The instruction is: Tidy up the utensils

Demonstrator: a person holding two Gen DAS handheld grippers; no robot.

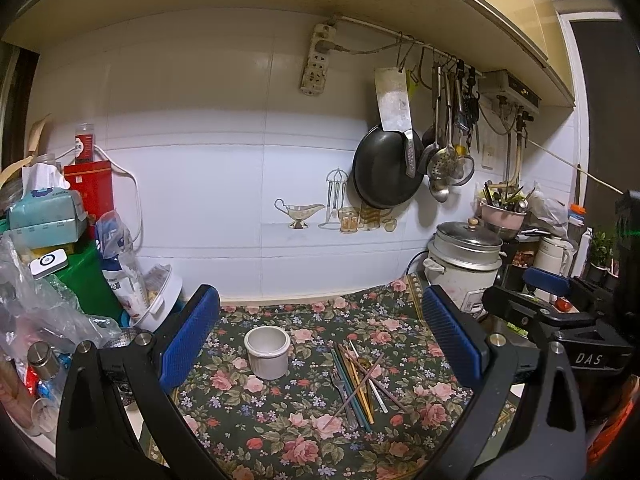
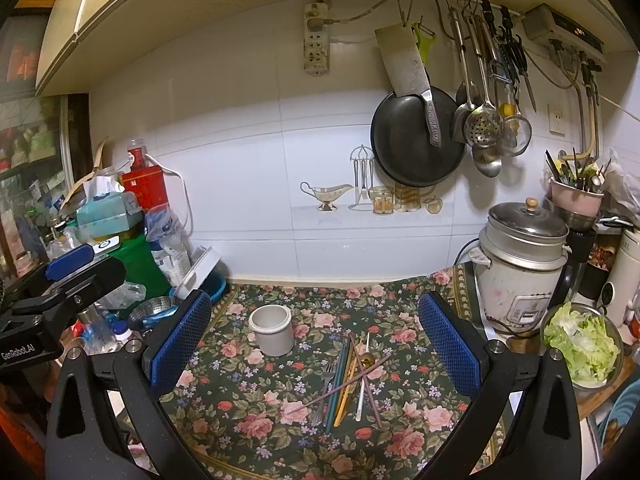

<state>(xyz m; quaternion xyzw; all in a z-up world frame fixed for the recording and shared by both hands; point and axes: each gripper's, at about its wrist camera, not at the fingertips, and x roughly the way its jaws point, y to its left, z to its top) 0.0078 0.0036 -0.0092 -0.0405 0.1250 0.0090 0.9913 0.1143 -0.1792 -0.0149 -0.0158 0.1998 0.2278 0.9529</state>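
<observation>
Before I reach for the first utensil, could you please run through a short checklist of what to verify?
1. Left gripper open and holding nothing: ok.
2. Right gripper open and holding nothing: ok.
3. White cup upright, mouth clear: ok.
4. Cup has nothing inside: cannot tell.
5. Utensil pile within plain view on the floral cloth: ok.
6. Pieces lie separately for a single pick: not ok, chopsticks cross over the fork.

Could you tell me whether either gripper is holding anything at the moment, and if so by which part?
Nothing is held. The left gripper and right gripper are both open, above the utensils on the cloth.
</observation>
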